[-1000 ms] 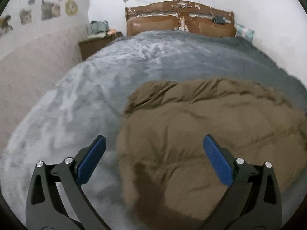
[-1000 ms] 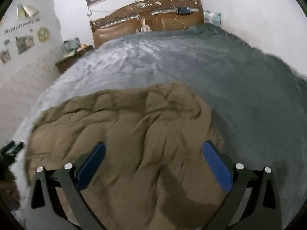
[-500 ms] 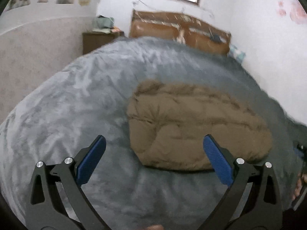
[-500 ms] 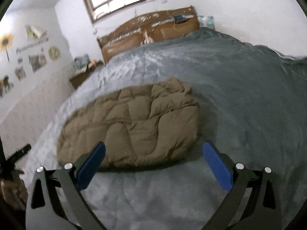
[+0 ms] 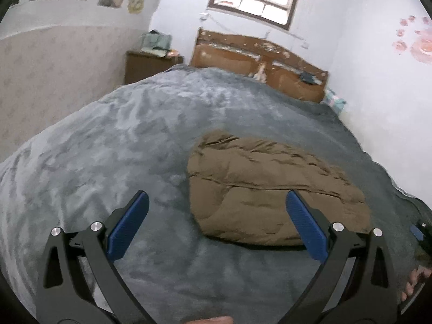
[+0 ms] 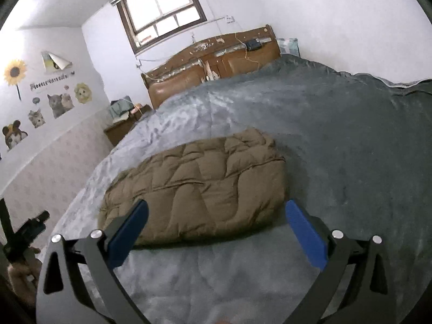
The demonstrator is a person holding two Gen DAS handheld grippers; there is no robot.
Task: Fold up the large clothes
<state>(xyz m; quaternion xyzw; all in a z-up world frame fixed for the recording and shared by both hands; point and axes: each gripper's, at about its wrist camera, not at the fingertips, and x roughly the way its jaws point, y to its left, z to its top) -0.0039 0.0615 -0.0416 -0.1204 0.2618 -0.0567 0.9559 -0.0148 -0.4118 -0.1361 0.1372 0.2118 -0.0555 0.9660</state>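
A brown quilted puffer jacket [image 5: 272, 189] [image 6: 205, 186] lies folded into a compact bundle on the grey bed blanket [image 5: 121, 148] [image 6: 351, 148]. My left gripper [image 5: 216, 216] is open, raised above the blanket and back from the jacket's near left side, with nothing between its blue pads [image 5: 127, 226]. My right gripper [image 6: 214, 224] is open too, held clear above the jacket's near edge, its blue pads [image 6: 305, 235] bare. In the right wrist view the left gripper's black body and the hand holding it [image 6: 24, 243] show at the lower left.
A wooden headboard [image 5: 259, 62] [image 6: 213, 56] stands at the far end below a window [image 6: 162, 8]. A brown nightstand [image 5: 151, 63] with cloth on top sits at the far left. Walls flank the bed on both sides. Fingers [image 5: 413, 280] show at the lower right.
Both grippers have drawn up and back from the jacket, which was close beneath them one second ago. The jacket now lies farther off and whole in view. Both stayed open.
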